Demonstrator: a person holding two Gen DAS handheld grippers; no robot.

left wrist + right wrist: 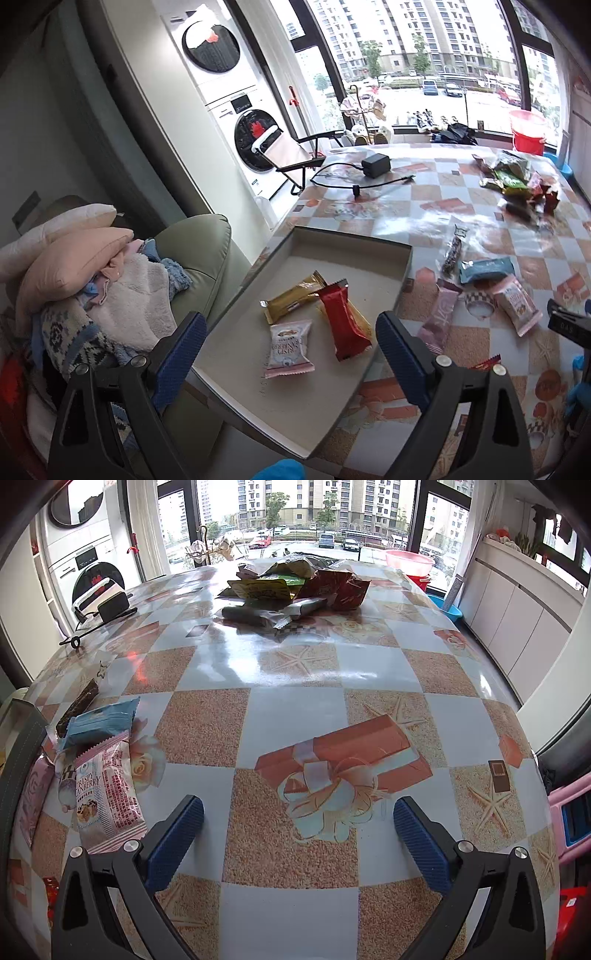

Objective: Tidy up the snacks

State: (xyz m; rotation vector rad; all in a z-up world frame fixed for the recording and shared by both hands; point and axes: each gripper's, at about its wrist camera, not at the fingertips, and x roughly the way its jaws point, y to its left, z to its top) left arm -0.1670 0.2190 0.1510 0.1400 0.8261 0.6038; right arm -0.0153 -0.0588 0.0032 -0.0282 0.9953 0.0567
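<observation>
Glossy checkered desk (295, 672) carries a shallow cardboard tray (402, 266) of foil packets (345, 319); left claw (291, 350) and right claw (299, 834) gape empty.

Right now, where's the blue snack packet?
The blue snack packet lies on the table, outside the box and to its right. In the right wrist view it is far left, between the dark bar and the pink cranberry packet.

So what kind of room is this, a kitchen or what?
Likely a home's living or dining area that also holds the laundry: stacked washing machines, an armchair piled with clothes, and a dining table in a patterned cloth by big windows facing apartment blocks.
</observation>
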